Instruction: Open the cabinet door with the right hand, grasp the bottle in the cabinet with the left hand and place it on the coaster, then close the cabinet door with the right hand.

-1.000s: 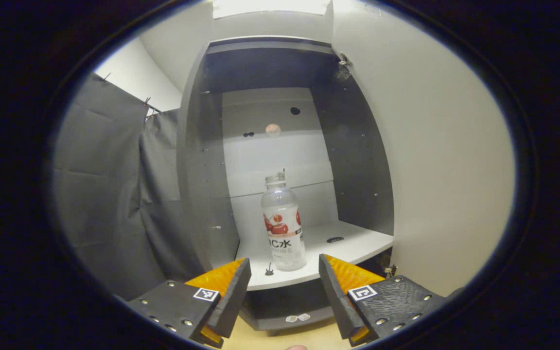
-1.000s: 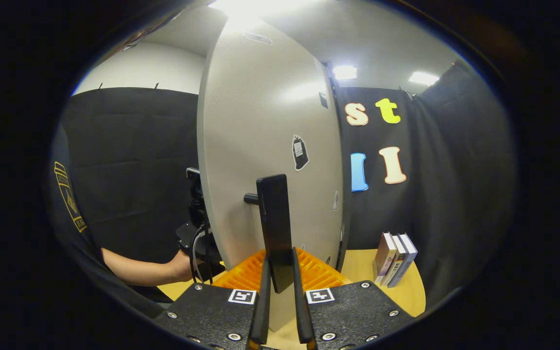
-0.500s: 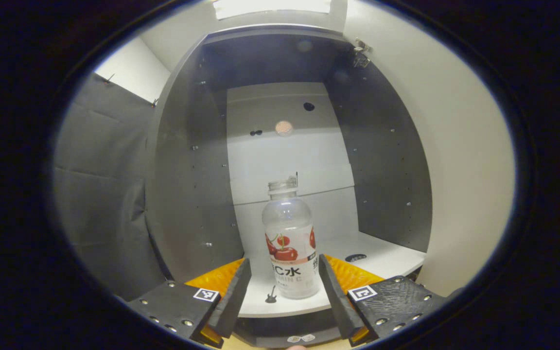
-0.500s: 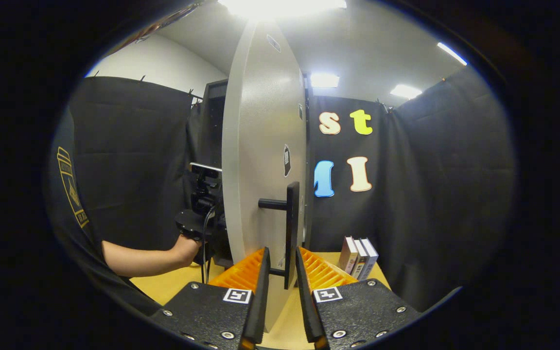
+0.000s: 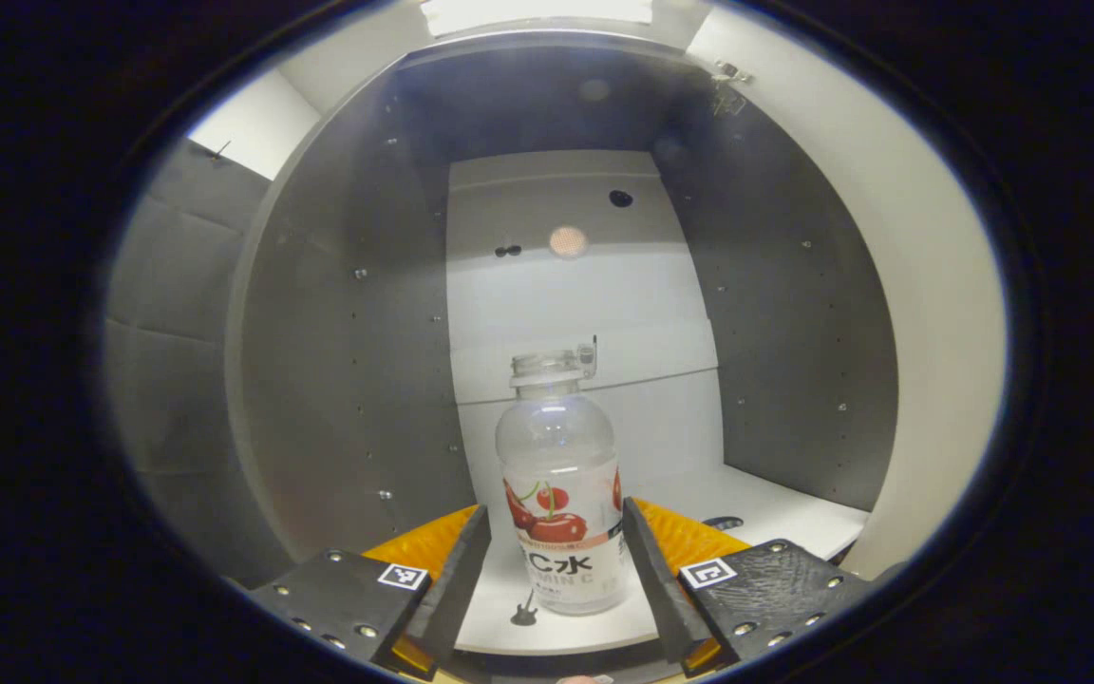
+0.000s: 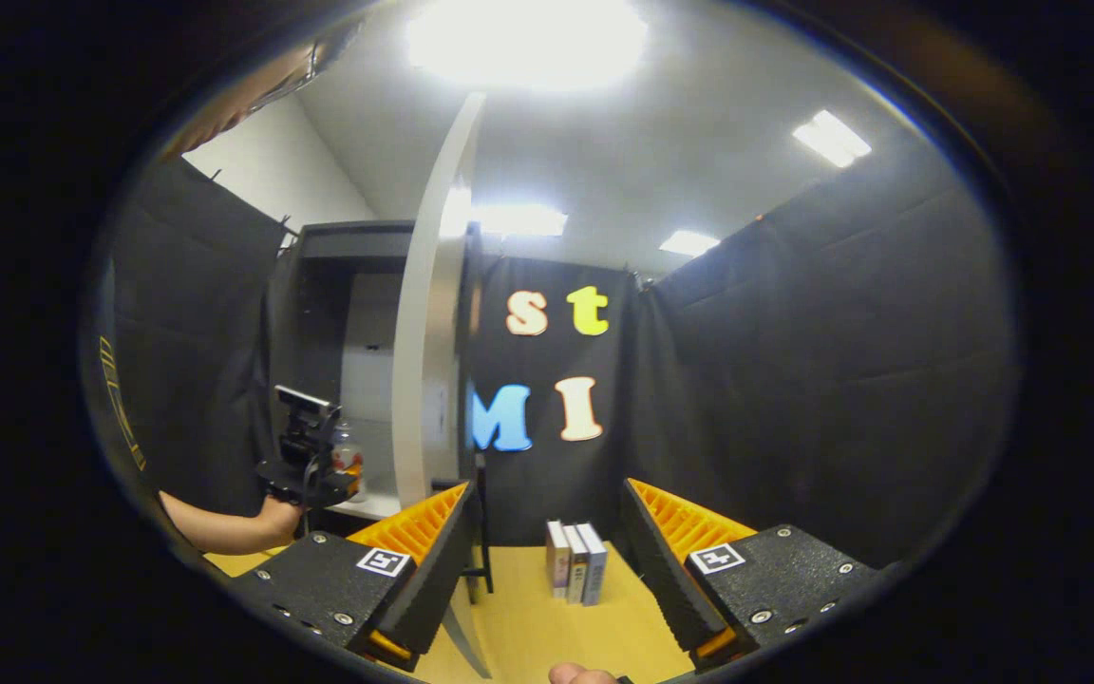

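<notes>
So at this point the clear plastic bottle with the cherry label was standing upright near the front edge of the white shelf inside the dark grey cabinet, and the left gripper had its jaws spread wide with the bottle sitting right between them, a small gap showing on each side, so nothing was pinched yet. The right gripper was also spread open and holding nothing; the edge-on white cabinet door with its thin black handle stood just to the left of it, swung well open. In the right gripper view you could also spot the left gripper and the person's hand reaching in toward the shelf. What I'd worry about: that bottle looked empty and light, and it had no cap on, so if one finger touched before the other it would probably get nudged or tipped over on the shelf. Closing too hard could also crush thin plastic like that. And since nobody was holding the door, it might drift back toward the left arm during the lift-out. I couldn't see the coaster from here, and those three small books on the wooden table could be in the way.
</notes>
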Motion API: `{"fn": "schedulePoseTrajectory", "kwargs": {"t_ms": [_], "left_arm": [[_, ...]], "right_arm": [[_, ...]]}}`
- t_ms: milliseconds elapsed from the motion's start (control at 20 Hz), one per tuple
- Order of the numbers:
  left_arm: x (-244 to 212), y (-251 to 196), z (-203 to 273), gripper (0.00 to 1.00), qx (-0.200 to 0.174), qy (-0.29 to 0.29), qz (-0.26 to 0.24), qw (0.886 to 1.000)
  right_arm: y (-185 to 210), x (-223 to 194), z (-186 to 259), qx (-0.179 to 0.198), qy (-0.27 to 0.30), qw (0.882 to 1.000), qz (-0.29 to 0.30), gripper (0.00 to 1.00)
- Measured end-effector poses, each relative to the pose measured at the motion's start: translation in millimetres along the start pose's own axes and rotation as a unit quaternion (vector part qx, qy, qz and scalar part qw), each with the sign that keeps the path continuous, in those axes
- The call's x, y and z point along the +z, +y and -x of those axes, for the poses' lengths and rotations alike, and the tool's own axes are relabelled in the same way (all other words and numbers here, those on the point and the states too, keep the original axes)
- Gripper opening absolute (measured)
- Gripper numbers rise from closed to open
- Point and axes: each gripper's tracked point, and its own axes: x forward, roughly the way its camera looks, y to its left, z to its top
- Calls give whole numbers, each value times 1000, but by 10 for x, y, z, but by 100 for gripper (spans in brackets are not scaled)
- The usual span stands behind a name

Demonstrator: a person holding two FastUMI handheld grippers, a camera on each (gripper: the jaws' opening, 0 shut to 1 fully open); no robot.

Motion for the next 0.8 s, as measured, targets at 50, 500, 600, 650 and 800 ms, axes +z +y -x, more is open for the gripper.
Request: {"fn": "schedulePoseTrajectory", "kwargs": {"t_ms": [50, 500, 600, 650, 800], "left_arm": [[7, -8, -28, 81, -2, -1, -2, 1000], [-101, -14, -295, 75, 10, -2, -12, 1000], [-149, 6, -324, 80, 15, 4, -16, 1000], [-138, -1, -340, 86, 15, 5, -17, 1000], [-76, -34, -259, 71, -2, 8, -7, 1000]], "right_arm": [[-198, 75, 4, -30, -16, 999, -9, 93], [-875, -128, -72, -127, -20, 984, -127, 95], [-889, -144, -85, -133, -20, 984, -114, 95], [-890, -138, -94, -134, -21, 985, -107, 95], [-878, -183, -142, -132, -17, 986, -98, 95]]}}
